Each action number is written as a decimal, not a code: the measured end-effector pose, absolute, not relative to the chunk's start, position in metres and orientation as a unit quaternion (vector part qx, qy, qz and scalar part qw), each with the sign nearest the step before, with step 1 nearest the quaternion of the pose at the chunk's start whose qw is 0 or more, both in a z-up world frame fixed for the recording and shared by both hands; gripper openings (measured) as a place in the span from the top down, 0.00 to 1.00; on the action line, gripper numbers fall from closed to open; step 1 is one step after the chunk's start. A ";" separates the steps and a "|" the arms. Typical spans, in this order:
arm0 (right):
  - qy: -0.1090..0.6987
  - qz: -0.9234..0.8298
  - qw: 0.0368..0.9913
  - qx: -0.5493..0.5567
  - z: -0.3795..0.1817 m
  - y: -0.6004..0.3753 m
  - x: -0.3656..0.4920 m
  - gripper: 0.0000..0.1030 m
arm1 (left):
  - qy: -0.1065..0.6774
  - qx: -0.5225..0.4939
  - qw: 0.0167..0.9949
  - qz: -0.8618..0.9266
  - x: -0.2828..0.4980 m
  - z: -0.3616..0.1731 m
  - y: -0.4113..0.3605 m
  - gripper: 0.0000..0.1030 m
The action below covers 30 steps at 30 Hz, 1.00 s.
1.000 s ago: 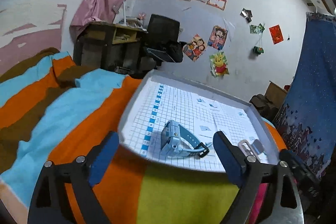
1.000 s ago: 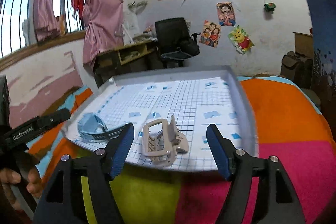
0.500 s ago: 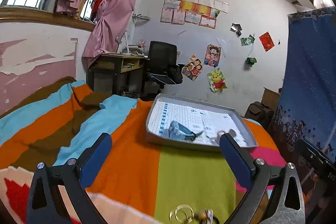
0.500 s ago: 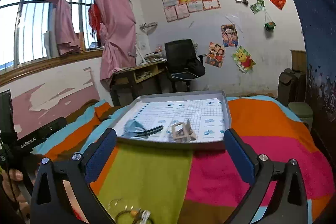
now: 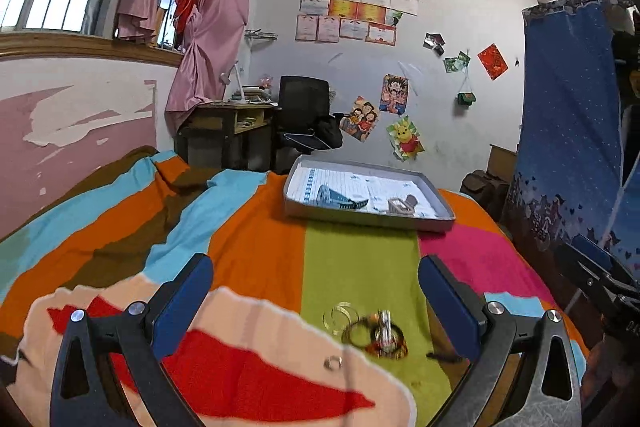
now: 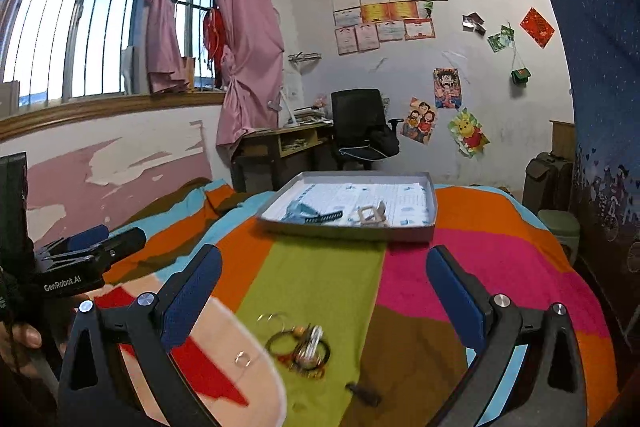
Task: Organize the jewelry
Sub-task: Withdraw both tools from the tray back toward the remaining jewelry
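Note:
A grey tray [image 5: 368, 218] [image 6: 344, 229] lined with grid paper sits on the striped bed far ahead. A blue watch [image 5: 338, 197] [image 6: 308, 213] and a beige watch [image 5: 402, 205] [image 6: 370, 215] lie in it. A pile of bangles and bracelets [image 5: 372, 333] [image 6: 302, 345] lies on the green stripe near me, with a small ring [image 5: 332, 362] [image 6: 243, 358] to its left and a dark clip [image 6: 363, 393] in front. My left gripper [image 5: 316, 303] and right gripper [image 6: 324, 291] are open and empty, held above the pile.
The colourful striped blanket [image 5: 240, 239] covers the bed. A desk [image 5: 228, 131] and black chair [image 5: 306, 115] stand beyond the tray. A blue curtain [image 5: 572, 155] hangs at the right. The left gripper's body shows in the right wrist view [image 6: 80, 263].
Both grippers have pulled back and up from the tray. The watches stay in the tray, and the pile of bangles on the blanket has come into view.

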State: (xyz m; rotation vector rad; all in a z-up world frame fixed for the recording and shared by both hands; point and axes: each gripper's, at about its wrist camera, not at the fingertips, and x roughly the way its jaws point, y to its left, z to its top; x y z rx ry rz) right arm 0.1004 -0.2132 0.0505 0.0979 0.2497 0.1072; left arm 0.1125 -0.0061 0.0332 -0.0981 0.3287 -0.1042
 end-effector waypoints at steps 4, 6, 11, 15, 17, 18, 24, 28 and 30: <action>0.137 0.048 0.988 0.056 0.044 -0.209 0.076 0.02 | 0.166 -0.051 0.984 -0.051 0.090 0.027 -0.001 0.00; 0.142 0.043 0.987 0.057 0.037 -0.209 0.064 0.02 | 0.170 -0.046 0.983 -0.048 0.081 0.022 -0.001 0.00; 0.161 0.028 0.984 0.065 0.021 -0.208 0.054 0.02 | 0.173 -0.057 0.982 -0.041 0.062 0.007 0.005 0.00; 0.173 0.015 0.983 0.059 0.011 -0.207 0.050 0.02 | 0.164 -0.065 0.984 -0.040 0.053 -0.002 0.005 0.00; 0.178 0.010 0.982 0.058 0.008 -0.205 0.049 0.02 | 0.171 -0.049 0.983 -0.040 0.054 -0.007 0.002 0.00; 0.184 0.009 0.981 0.060 0.005 -0.206 0.049 0.02 | 0.174 -0.045 0.983 -0.038 0.055 -0.009 0.001 0.00; 0.208 0.006 0.976 0.060 -0.007 -0.203 0.056 0.02 | 0.201 -0.035 0.978 -0.035 0.061 -0.019 -0.002 0.00; 0.215 0.006 0.975 0.055 -0.011 -0.200 0.058 0.02 | 0.207 -0.040 0.977 -0.026 0.067 -0.020 0.001 0.00; 0.216 0.004 0.975 0.054 -0.013 -0.199 0.059 0.02 | 0.205 -0.038 0.978 -0.020 0.073 -0.019 0.001 0.00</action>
